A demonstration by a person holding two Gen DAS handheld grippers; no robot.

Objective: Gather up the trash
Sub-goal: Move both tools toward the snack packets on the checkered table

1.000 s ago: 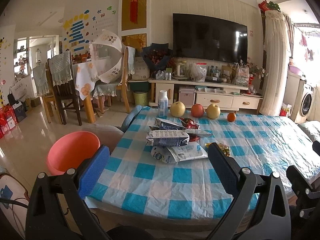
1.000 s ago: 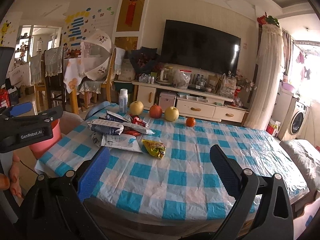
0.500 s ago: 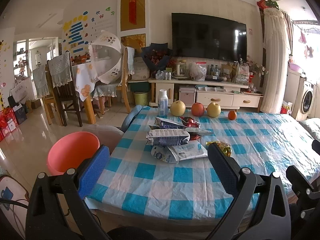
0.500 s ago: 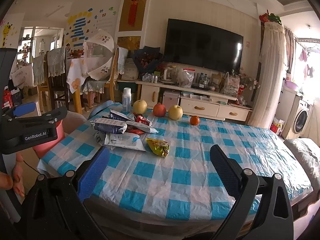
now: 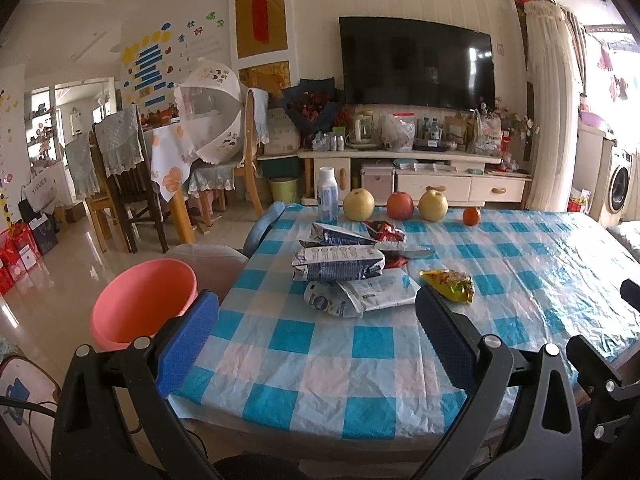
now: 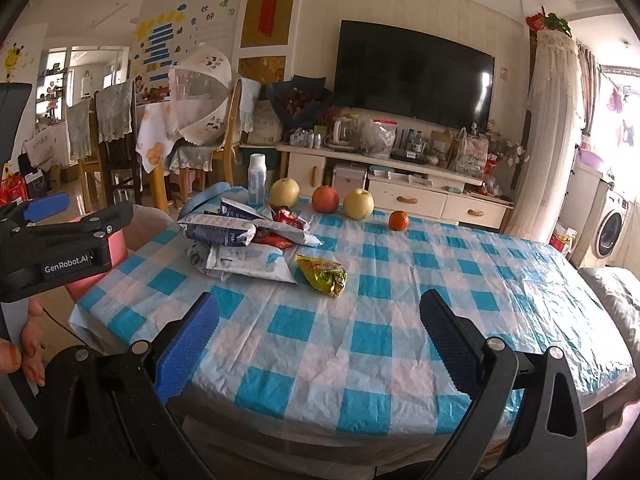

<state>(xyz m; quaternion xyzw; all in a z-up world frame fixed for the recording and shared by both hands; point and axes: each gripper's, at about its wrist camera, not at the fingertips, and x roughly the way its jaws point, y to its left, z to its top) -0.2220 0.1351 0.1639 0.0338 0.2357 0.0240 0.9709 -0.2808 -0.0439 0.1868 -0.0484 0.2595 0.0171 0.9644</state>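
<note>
Crinkled foil and paper wrappers [image 5: 348, 268] lie heaped on the checked tablecloth [image 5: 320, 344], on its left half, just in front of the white bottle [image 5: 327, 194] and the row of fruit [image 5: 400, 205]. One yellow-green snack bag [image 6: 323, 274] sits apart, just right of the heap. Beside the cloth's left edge, down on the floor side, stands a pink bin [image 5: 144, 304]; judging by the task, it is set there so the litter can be dropped straight off the table's edge.

Both tongs hang short of the near edge of the cloth, level and pointed at the heap. The left gripper [image 5: 316, 340] has its blue pads spread wide with nothing between them. So does the right gripper [image 6: 318, 342], which lines up more with the snack bag. In the right view the left tool's black body shows at the far left, with a hand [image 6: 24, 344] under it. Nothing has been collected yet.
</note>
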